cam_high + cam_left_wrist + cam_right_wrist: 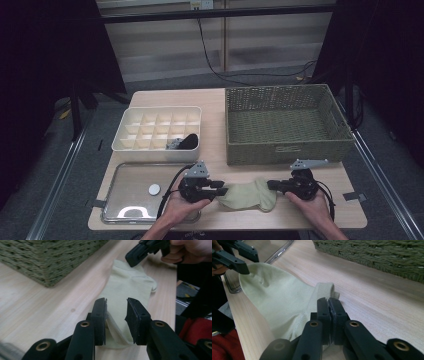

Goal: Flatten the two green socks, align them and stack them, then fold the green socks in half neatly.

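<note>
From above we see a divided box [159,127] holding dark items [184,142], basket [287,120] empty, up close our left gripper [116,315] released around the sock [126,287], right gripper [329,305] clenched on its edge.

Lighting: dim room, dark surround; table [220,100] lit from above. Glare: tray [131,212] rim. Focus: gripper views sharp mid-range, jaws soft near bottom edge.
</note>
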